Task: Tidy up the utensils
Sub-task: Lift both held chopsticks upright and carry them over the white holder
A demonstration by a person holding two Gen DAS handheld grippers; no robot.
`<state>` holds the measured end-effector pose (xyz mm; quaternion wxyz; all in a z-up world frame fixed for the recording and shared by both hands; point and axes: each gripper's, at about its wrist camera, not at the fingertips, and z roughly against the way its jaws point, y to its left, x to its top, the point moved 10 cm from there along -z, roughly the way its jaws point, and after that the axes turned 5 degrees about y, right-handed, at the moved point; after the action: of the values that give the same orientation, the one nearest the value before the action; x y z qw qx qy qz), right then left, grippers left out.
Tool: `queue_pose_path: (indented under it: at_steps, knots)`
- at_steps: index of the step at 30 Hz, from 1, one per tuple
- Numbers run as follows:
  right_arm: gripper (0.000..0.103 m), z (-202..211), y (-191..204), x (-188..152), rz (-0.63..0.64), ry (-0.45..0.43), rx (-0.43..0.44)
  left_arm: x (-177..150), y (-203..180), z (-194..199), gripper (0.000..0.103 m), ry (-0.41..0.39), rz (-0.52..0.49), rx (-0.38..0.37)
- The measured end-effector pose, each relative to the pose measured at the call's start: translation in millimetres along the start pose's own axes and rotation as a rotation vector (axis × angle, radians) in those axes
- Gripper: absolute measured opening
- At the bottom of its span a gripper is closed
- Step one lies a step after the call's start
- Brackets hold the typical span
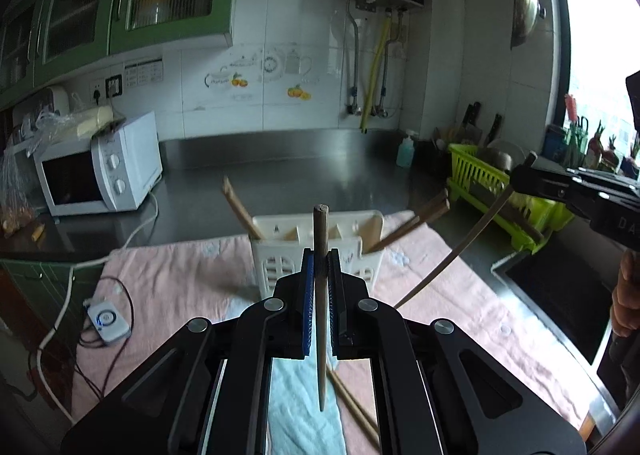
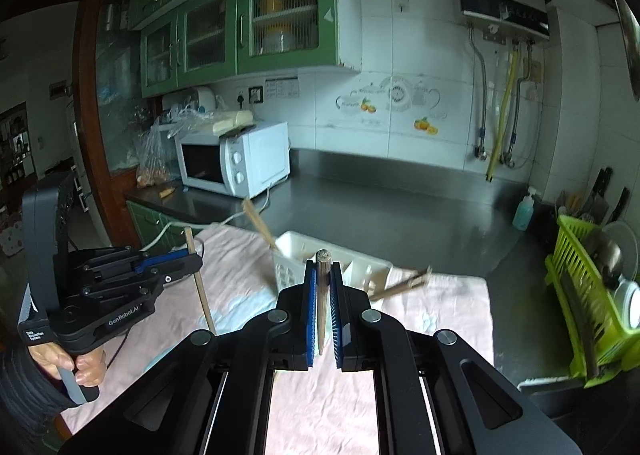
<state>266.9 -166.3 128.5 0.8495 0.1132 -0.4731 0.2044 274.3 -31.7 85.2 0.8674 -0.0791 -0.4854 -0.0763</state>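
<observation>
Both claws (image 1: 321,259) (image 2: 323,275) clamped, angled downward

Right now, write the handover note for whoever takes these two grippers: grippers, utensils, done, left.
Left gripper: shut on an upright chopstick.
Right gripper: shut on another chopstick, also upright.
White holder stands on the pink towel beyond both grippers.
Done: chopsticks already lean in the holder, one at its left end, a pair at its right.
Left: drop both held chopsticks in; loose chopsticks lie on the towel below the left gripper.
</observation>
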Motion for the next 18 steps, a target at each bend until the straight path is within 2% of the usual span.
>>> queue_pose_path:
  at_steps: [10, 18]
  knots:
    - [0.007, -13.8, -29.1, 52.0, -0.010, -0.054, -0.055, 105.2, 8.6, 5.1, 0.005, -0.155, 0.016, 0.021]
    - [0.007, -50.0, -52.5, 71.1, -0.042, -0.054, -0.082, 158.6, 18.5, -19.9, 0.005, -0.231, 0.023, 0.050]
